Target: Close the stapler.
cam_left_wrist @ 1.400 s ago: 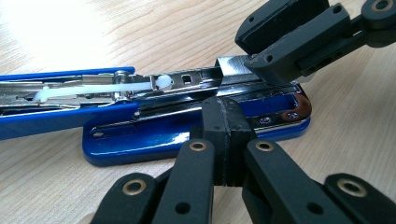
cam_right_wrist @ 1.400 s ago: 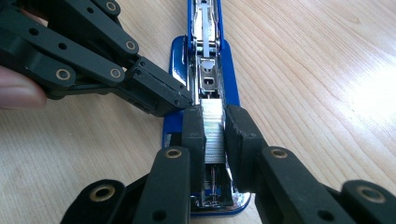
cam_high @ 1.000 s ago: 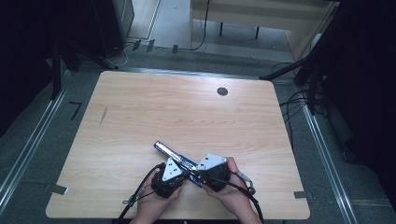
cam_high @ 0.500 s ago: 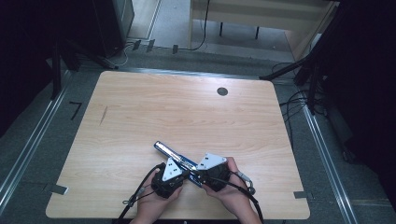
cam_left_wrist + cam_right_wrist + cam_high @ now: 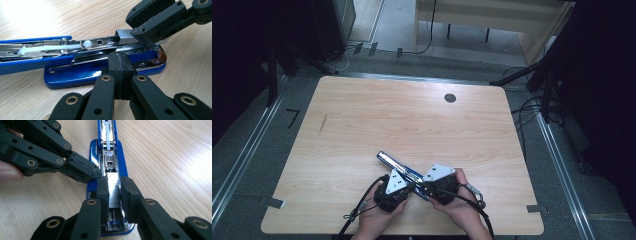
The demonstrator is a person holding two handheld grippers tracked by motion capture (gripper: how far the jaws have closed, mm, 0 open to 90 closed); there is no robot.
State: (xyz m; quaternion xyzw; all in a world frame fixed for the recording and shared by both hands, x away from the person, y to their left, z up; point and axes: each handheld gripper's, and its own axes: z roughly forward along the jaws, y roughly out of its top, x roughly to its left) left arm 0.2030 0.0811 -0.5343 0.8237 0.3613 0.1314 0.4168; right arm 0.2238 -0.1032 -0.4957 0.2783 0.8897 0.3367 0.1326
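A blue stapler (image 5: 392, 162) lies swung open flat near the table's front edge, its metal magazine facing up (image 5: 109, 157). My right gripper (image 5: 114, 185) is shut on a strip of staples (image 5: 114, 192) that sits in the magazine channel at the stapler's front end. My left gripper (image 5: 121, 62) is shut with nothing between its jaws, and its tip rests against the stapler's blue base (image 5: 82, 76) beside that strip. The left gripper view shows the staple strip (image 5: 124, 35) under the right gripper (image 5: 133, 32). In the high view the left gripper (image 5: 411, 187) and right gripper (image 5: 426, 189) meet over the stapler.
The wooden table (image 5: 412, 125) carries a round dark cable port (image 5: 450, 98) near its far edge. Black cables trail from both grippers over the front edge. A person's hands (image 5: 377, 220) hold the grippers close together at the front middle.
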